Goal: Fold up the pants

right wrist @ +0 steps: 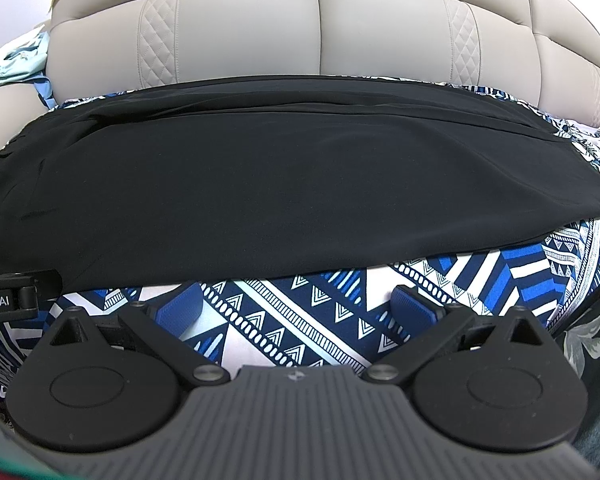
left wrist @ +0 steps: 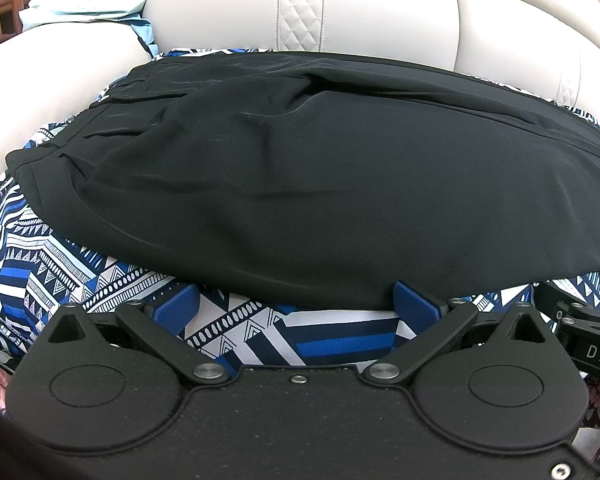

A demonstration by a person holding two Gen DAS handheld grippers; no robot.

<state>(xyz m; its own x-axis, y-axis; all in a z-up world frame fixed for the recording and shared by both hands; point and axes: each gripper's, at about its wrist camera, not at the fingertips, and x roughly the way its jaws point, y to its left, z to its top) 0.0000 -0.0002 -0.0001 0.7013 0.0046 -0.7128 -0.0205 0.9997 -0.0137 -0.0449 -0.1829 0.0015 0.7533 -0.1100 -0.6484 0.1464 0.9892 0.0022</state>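
Observation:
Black pants (left wrist: 300, 168) lie folded lengthwise across a blue and white patterned cloth (left wrist: 40, 256) on a sofa seat, waistband at the left. They also fill the right wrist view (right wrist: 280, 184). My left gripper (left wrist: 296, 306) is open and empty, its blue pads (left wrist: 178, 306) at the pants' near edge. My right gripper (right wrist: 298, 306) is open and empty, just short of the near edge over the patterned cloth (right wrist: 300, 312). The right gripper's body (left wrist: 580, 332) shows at the left wrist view's right edge.
The cream leather sofa backrest (right wrist: 320, 32) rises right behind the pants. Pale blue clothes (left wrist: 96, 4) lie on the sofa's left side. A wooden shelf (left wrist: 0, 4) stands at the far left. Floral fabric (right wrist: 588, 352) lies at the near right.

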